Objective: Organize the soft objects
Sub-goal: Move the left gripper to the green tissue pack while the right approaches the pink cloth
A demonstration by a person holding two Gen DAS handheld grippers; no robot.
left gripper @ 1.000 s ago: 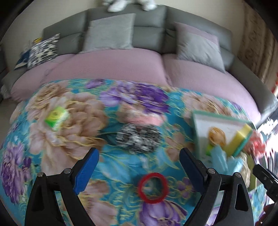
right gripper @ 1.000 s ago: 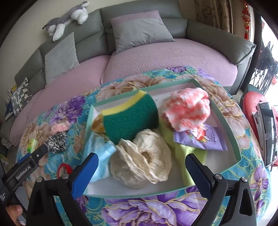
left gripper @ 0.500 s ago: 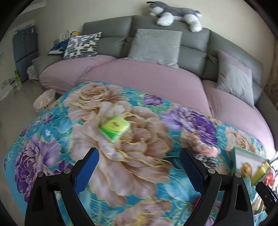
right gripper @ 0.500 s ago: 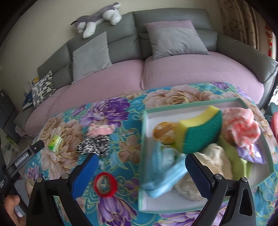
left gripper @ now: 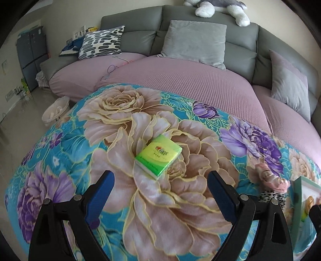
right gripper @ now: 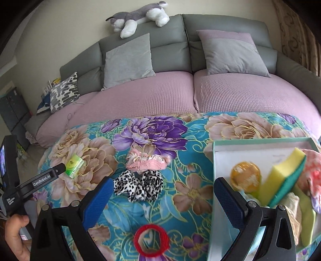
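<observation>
A green tissue pack [left gripper: 158,155] lies on the floral cloth, just ahead of my open, empty left gripper [left gripper: 160,192]; it also shows in the right wrist view [right gripper: 74,165]. My right gripper [right gripper: 160,196] is open and empty above a leopard scrunchie [right gripper: 138,185], with a pink scrunchie [right gripper: 146,160] beyond it and a red ring [right gripper: 151,243] below. A green-rimmed white tray [right gripper: 213,160] at the right holds a yellow-green sponge [right gripper: 284,178], an orange ball [right gripper: 245,175], a pink puff and cloths.
A grey sofa with a pink cover [left gripper: 180,80] runs behind the table, with grey cushions [left gripper: 194,42], a patterned cushion [left gripper: 101,43] and a plush dog [right gripper: 138,17]. A small basket [left gripper: 55,109] sits on the floor at the left. The left gripper's arm [right gripper: 36,180] crosses the right wrist view.
My left gripper has swung left from the scrunchies and tray and now faces the tissue pack. My right gripper has shifted left from the tray to over the scrunchies and red ring.
</observation>
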